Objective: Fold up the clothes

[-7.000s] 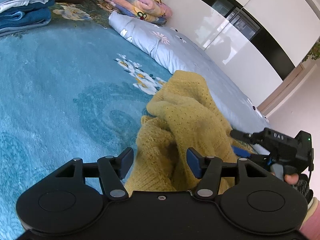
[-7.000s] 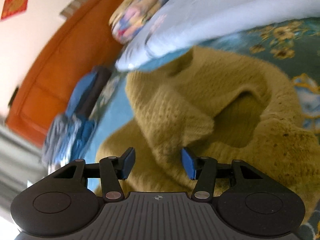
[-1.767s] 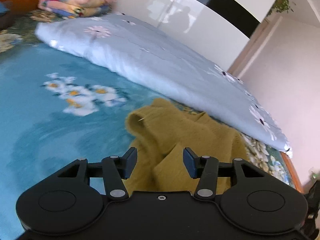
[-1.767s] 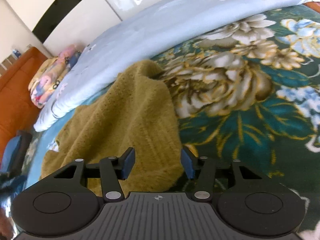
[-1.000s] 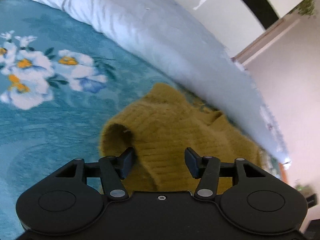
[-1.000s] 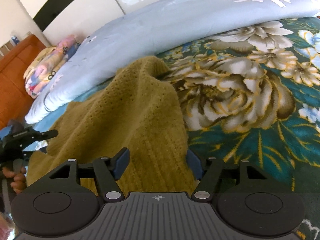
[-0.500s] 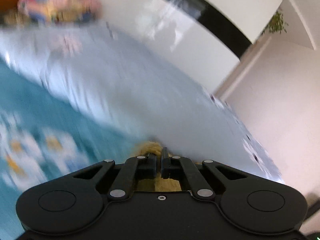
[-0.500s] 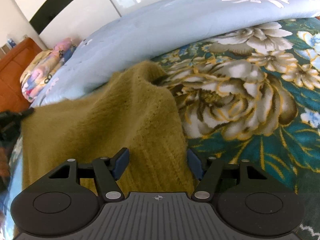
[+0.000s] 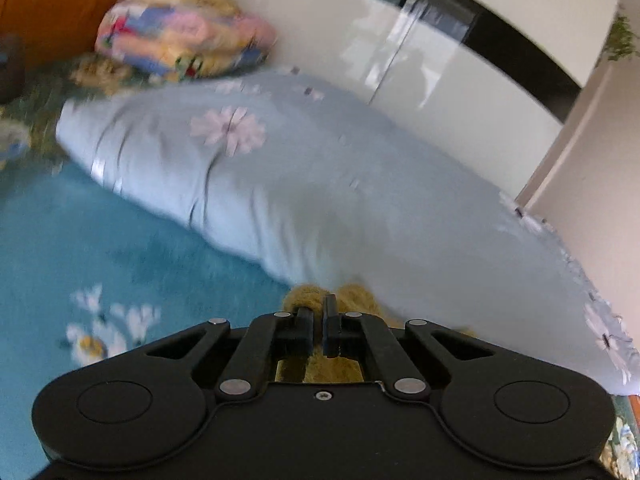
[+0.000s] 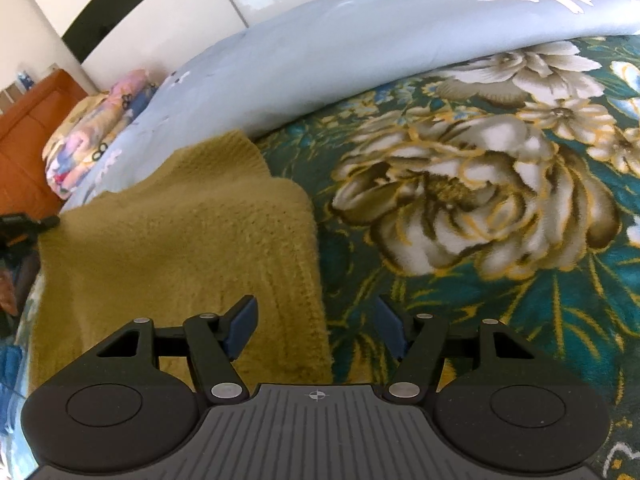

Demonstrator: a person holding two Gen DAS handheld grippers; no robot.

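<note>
Sweater (image 10: 180,256), mustard-yellow and loosely knitted, lies on a flowered blanket (image 10: 520,280), just beside a pale blue duvet (image 10: 340,52) that runs along the far side of the bed. In the right wrist view part of it lies spread fairly flat, with one ribbed edge running toward the camera. The right gripper (image 10: 316,326) hovers over that edge with its jaws wide apart and nothing between them. The left gripper (image 9: 318,322) has its jaws pressed together on a bunch of the yellow knit, which pokes out past the tips; that view is blurred, so which part of the garment it has cannot be told.

The knit looks soft, light and floppy. It will likely sag and stretch wherever it is lifted, and the fuzzy yarn should give the pads good purchase instead of slipping. The ribbed hem or a corner looks like the firmest place to pinch, since the denser rib should hold its line better than the open middle. Lifted from a single point, the cloth would probably bunch up.
</note>
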